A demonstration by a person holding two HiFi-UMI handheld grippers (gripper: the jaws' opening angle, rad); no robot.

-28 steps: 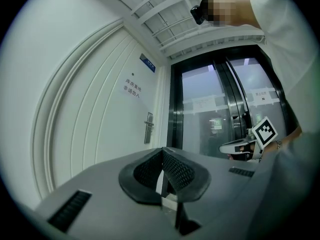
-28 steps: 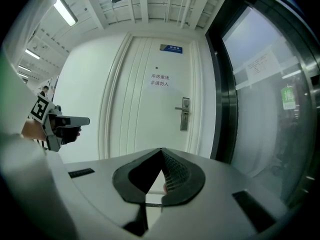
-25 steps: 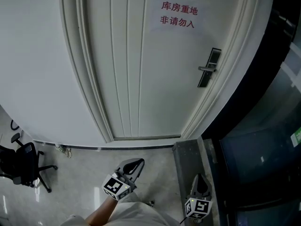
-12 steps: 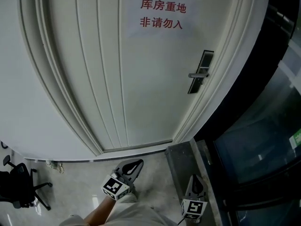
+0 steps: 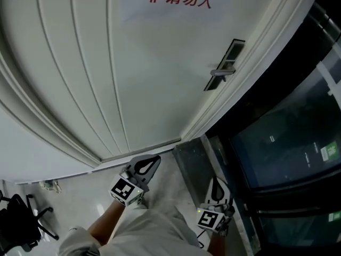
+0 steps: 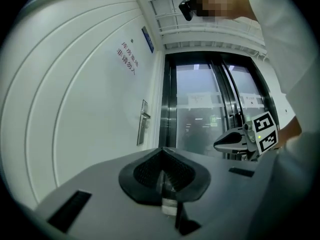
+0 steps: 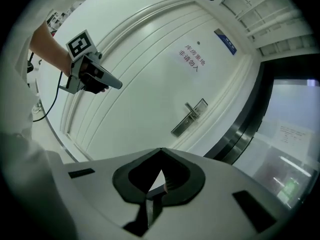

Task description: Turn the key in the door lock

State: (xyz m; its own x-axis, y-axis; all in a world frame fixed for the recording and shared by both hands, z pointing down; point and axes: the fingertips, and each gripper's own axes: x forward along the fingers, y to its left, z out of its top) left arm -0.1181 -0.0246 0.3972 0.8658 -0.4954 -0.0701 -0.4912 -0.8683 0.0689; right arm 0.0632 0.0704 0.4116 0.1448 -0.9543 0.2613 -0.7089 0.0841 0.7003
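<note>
The door [image 5: 133, 63] fills more of the head view, its lock handle [image 5: 224, 72] larger; the left claw [image 5: 149, 164] and right claw [image 5: 217, 188] seem nearer its threshold.

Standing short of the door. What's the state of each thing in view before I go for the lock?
Door: closed.
Door handle: level, untouched.
Left gripper: jaws together, clear of the door.
Right gripper: jaws together, clear of the door.
Key: cannot be made out from here.
</note>
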